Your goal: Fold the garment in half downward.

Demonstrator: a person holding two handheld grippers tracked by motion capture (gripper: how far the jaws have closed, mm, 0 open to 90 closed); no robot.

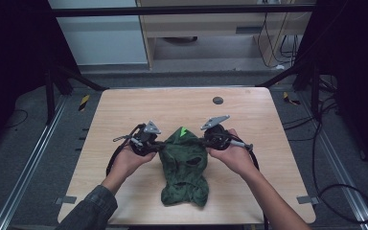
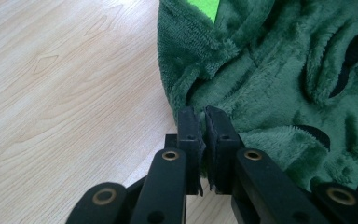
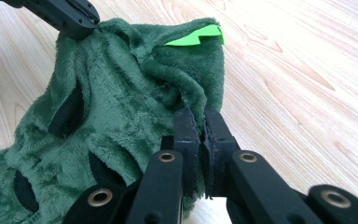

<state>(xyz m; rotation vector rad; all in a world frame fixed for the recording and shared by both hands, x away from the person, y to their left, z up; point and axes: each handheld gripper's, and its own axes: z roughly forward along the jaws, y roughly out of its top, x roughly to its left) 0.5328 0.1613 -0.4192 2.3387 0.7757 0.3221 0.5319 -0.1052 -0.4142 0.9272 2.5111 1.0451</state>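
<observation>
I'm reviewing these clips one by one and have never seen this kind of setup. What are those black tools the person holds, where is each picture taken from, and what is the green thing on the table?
No robot is here: a person stands at a wooden table and holds a hand-operated gripper in each hand. The high view looks down from above the person's side. There the left gripper is at the left and the right gripper at the right. The other two pictures come from a small camera riding on each gripper, looking along its two black fingers.

On the table lies a dark green fleece garment with black-edged openings and a bright green patch near its top. Each gripper is shut on an edge of the garment, one on each side near its top end.
</observation>
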